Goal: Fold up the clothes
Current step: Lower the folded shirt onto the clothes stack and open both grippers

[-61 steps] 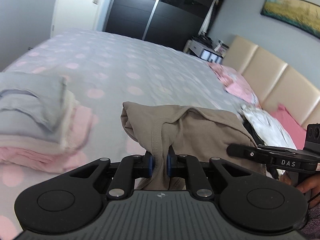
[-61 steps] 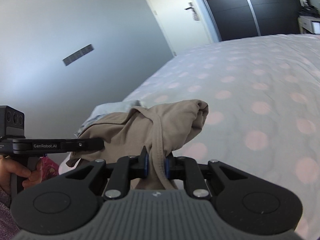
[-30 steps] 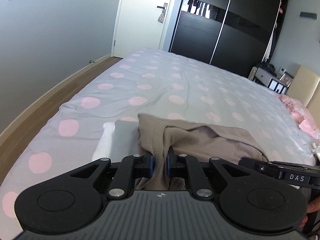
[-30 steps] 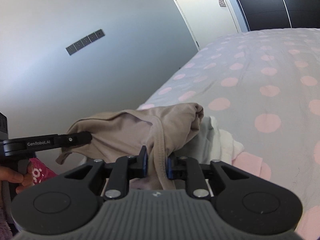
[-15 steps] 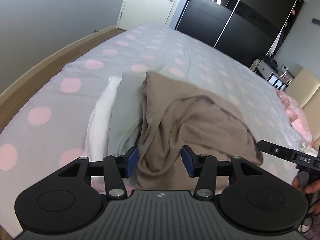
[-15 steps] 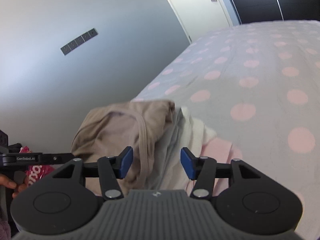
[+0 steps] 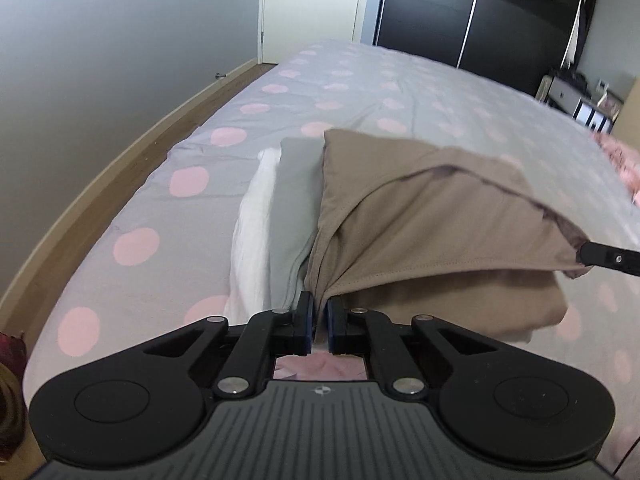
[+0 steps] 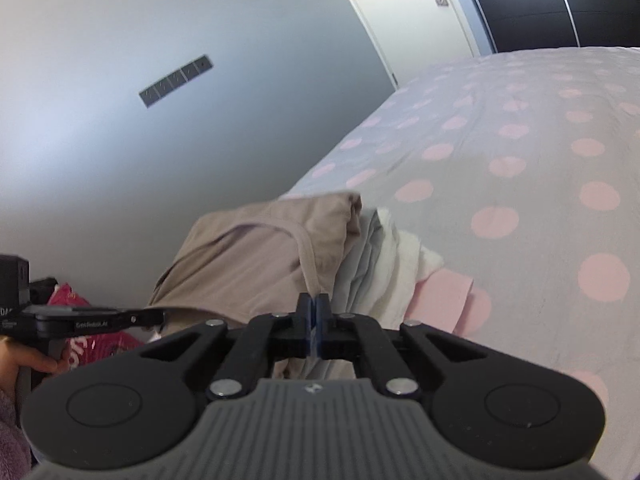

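Colours on the bed: tan, grey, white and pink over polka dots

A plain tan-brown folded cotton garment tops the stack; under it a plain grey folded cloth, then a white folded cloth, then a pale pink folded cloth. The pale grey bedsheet with round pink dots runs all round. There's the matte black left gripper with blue pads, and the matte black right gripper has blue pads too. Behind: a plain grey wall, a glossy black wardrobe.

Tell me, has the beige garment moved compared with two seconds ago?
Yes. The beige garment went left, onto the folded stack near the bed edge.
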The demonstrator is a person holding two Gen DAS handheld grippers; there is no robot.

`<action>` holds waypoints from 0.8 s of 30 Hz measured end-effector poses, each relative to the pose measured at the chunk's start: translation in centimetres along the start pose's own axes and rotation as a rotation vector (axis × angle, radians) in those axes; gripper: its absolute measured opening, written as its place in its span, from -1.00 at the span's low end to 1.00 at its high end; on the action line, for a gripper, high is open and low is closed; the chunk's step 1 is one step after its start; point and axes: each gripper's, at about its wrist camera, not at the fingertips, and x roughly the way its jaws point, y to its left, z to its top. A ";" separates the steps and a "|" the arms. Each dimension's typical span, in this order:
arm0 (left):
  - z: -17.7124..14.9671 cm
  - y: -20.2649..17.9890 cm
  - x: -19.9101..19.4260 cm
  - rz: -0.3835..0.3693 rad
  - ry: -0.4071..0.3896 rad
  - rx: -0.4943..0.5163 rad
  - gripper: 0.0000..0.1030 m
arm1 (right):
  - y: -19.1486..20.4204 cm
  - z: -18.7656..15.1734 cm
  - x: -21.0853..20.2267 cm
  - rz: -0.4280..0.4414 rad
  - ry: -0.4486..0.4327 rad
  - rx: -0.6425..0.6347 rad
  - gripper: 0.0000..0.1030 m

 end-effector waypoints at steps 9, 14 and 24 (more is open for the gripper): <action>-0.3 -0.3 -1.2 0.015 -0.015 0.004 -0.42 | -1.1 -1.4 -1.7 -0.039 0.011 -0.025 -0.39; 0.9 -1.3 -3.4 -0.030 -0.147 0.006 -0.19 | -1.0 -0.2 -3.0 -0.075 -0.065 -0.095 -0.40; 5.9 -3.1 -0.3 -0.068 -0.263 -0.017 -0.57 | 1.7 4.3 2.6 -0.096 -0.136 -0.212 -0.60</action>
